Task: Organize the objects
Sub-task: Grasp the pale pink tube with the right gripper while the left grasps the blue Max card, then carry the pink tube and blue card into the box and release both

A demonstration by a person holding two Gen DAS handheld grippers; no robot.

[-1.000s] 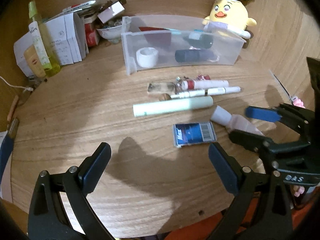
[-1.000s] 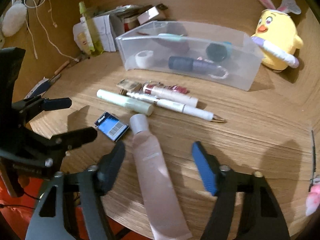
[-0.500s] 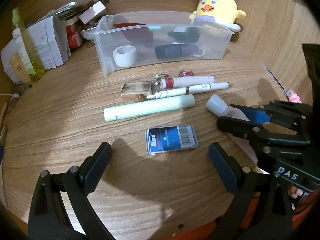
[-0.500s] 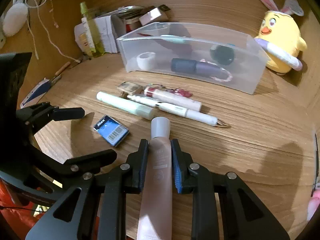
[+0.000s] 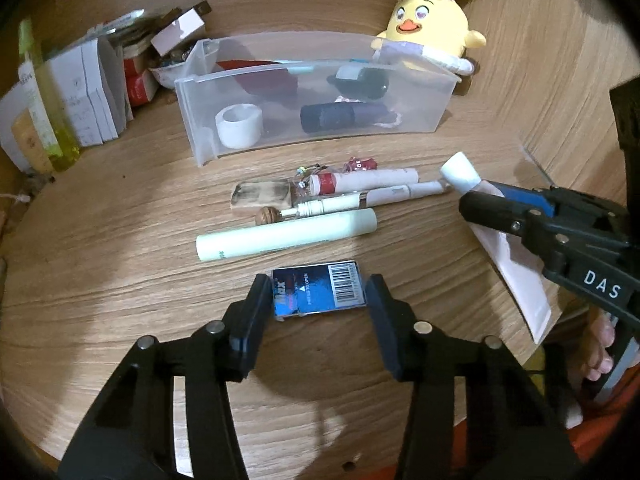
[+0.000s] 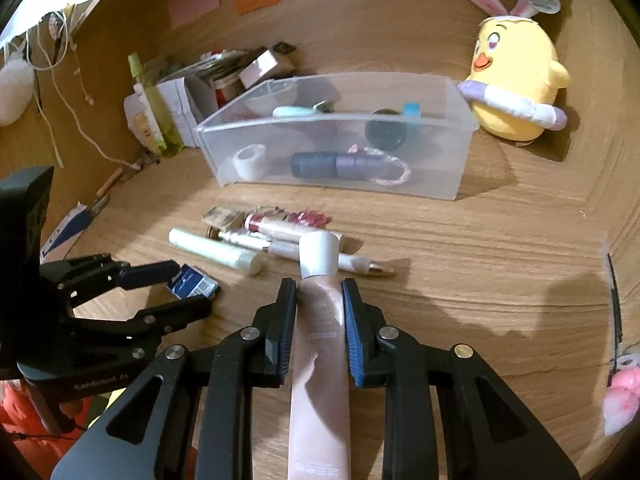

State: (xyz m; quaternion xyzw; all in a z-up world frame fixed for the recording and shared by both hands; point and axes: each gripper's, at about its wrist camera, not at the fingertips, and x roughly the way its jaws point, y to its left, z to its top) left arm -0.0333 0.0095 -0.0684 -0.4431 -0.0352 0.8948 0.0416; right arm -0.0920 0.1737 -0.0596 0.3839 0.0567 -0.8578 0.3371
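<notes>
Now | left tongs [image 5: 318,294] closing around blue box [image 5: 319,293] | right tongs [image 6: 319,312] clamp pink tube [image 6: 320,344]

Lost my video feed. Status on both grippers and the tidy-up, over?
Right gripper shut on pink tube. Left gripper has just been closing, astride blue box. Clear bin ahead, path unobstructed.

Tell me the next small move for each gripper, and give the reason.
Probably lift both and carry toward the clear plastic bin. The right gripper is shut on the pale pink tube; the left gripper, its jaws just closing, brackets the small blue box on the wooden table.
</notes>
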